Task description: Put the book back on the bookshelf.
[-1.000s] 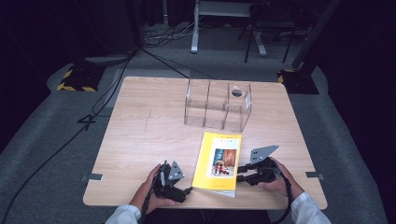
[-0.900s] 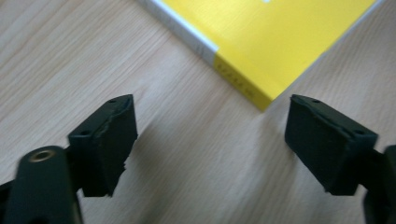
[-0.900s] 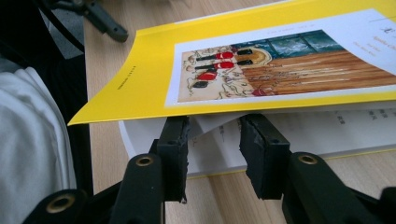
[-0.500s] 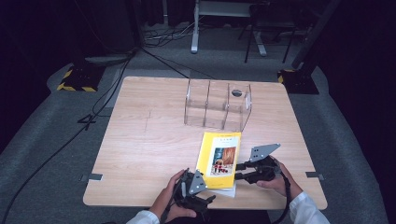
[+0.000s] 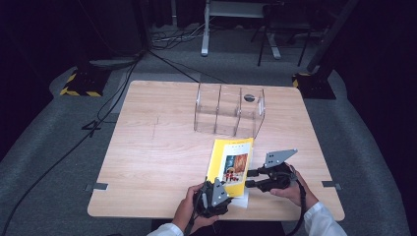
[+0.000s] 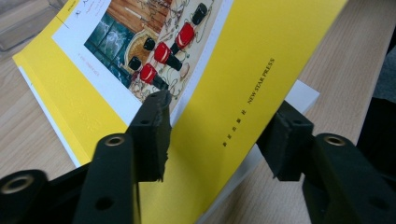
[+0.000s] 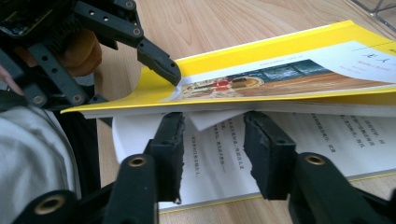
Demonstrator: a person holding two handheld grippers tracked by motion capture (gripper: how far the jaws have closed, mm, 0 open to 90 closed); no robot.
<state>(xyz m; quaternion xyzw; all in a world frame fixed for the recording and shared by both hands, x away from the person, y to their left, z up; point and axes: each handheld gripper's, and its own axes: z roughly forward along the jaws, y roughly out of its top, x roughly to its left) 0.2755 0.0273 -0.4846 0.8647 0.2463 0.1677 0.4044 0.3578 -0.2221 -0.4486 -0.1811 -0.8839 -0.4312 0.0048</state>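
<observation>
The book [image 5: 231, 164], a thin yellow paperback, is seen near the table's [image 5: 147, 162] front edge, right of centre, just in front of the clear organiser [image 5: 228, 110] but apart from it. Its long axis is judged to run from the person toward the organiser, leaning slightly right; the title end points away, the publisher's line toward the person. The near cover corner is lifted, and white text pages [image 7: 280, 140] are exposed beneath it.

Handling, as judged: light, floppy, and glossy on the cover, so some slip is likely under hard pads. The cover bends readily in the right gripper view, and loose pages are expected to sag or crease if pinched singly. The best hold is taken to be across the full thickness at the spine or a near corner, not on one leaf.

The left gripper [image 5: 212, 196] is seen at the near left corner. Its jaws have just been closing and stand about half apart, one pad [image 6: 154, 126] on the cover face, the other [image 6: 285, 144] beyond the edge; a firm pinch cannot be confirmed. The right gripper [image 7: 212, 140] is held at the right edge, its jaws having just been opening; they stand partway apart with pages between the tips, and no pressing is visible.
</observation>
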